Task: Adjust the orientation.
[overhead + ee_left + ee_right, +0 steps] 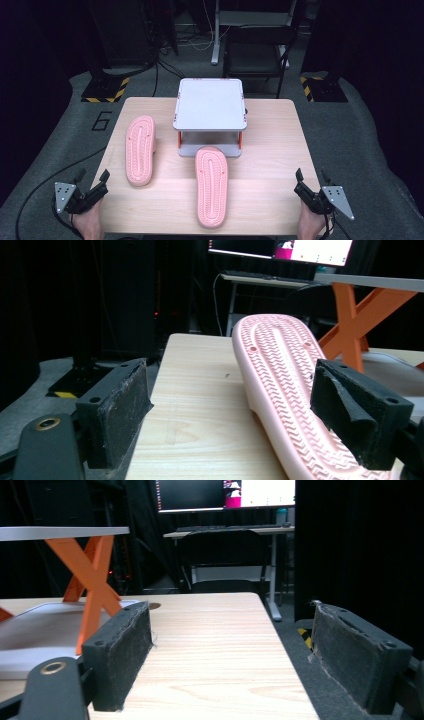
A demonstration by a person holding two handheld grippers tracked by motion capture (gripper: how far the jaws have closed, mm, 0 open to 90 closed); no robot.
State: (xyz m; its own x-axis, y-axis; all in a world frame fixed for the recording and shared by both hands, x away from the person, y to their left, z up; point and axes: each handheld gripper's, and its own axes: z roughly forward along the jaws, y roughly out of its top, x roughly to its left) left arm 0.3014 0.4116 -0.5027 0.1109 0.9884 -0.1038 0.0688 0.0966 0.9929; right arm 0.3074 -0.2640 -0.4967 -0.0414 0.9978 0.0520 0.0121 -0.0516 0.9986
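Two pink slippers lie sole-up on the wooden table (270, 150). One slipper (140, 150) is at the left, the other (212, 186) in the middle, its toe at the lower shelf of a small grey rack (210, 104). My left gripper (93, 176) is held at the table's near left corner, jaws open and empty. In the left gripper view the left slipper (285, 385) runs ahead between the black pads (120, 410). My right gripper (312, 175) sits at the near right edge, open and empty, its pads (125, 650) wide apart.
The rack has a grey top and orange cross legs (92, 575) and stands at the table's far middle. Beyond the table are a black chair (260, 55), desk legs, cables and two stands with yellow-black striped bases (106, 90). Bare wood (210, 645) lies ahead of the right gripper.
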